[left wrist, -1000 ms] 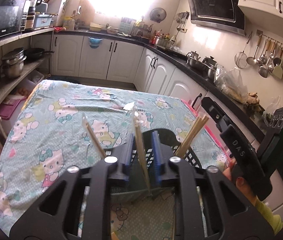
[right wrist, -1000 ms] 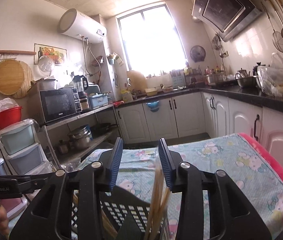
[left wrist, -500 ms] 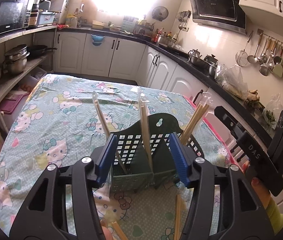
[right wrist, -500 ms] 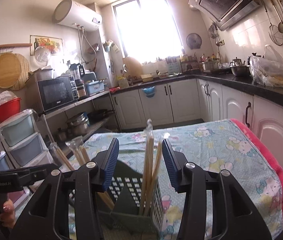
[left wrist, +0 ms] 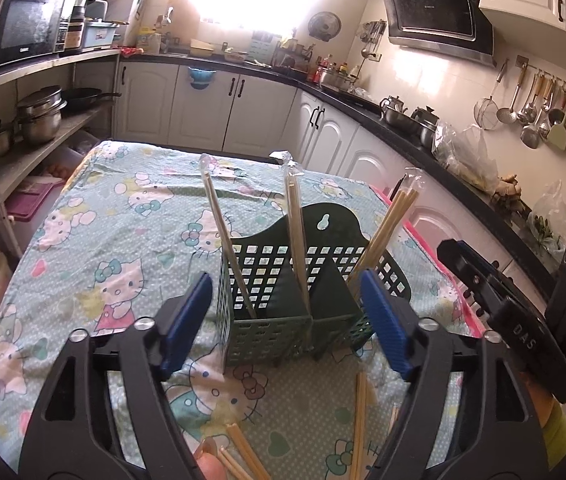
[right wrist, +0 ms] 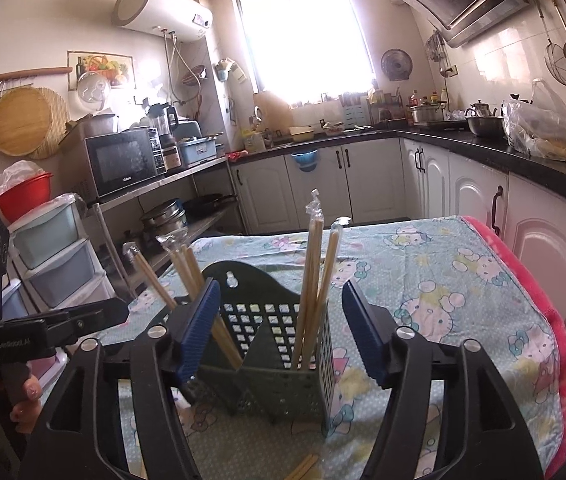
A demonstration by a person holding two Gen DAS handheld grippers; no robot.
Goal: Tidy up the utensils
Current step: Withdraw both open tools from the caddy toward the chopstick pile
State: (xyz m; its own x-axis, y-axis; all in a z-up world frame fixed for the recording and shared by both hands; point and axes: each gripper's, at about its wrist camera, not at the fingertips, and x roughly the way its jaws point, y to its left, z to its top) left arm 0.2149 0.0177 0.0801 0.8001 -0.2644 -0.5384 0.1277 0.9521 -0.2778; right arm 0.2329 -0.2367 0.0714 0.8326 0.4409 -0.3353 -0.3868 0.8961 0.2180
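Observation:
A dark green slotted utensil holder (left wrist: 291, 300) stands on the Hello Kitty tablecloth (left wrist: 123, 232). Several wrapped wooden chopstick pairs (left wrist: 295, 236) stand upright in its compartments. My left gripper (left wrist: 287, 320) is open and empty, its blue pads either side of the holder's near face. More loose chopsticks (left wrist: 359, 420) lie on the cloth in front of it. In the right wrist view the holder (right wrist: 275, 352) sits between my open, empty right gripper's (right wrist: 279, 332) pads, with chopsticks (right wrist: 313, 280) standing in it.
The right-hand gripper body (left wrist: 523, 320) is at the table's right edge, near a pink blanket edge (right wrist: 543, 320). Kitchen cabinets (left wrist: 243, 116) and a shelf with pots (left wrist: 39, 116) surround the table. Plastic drawers (right wrist: 51, 256) stand on the left.
Both grippers have opened wider and pulled back and up from the holder. The left gripper has let go of the chopstick pair, which now stands in the holder.

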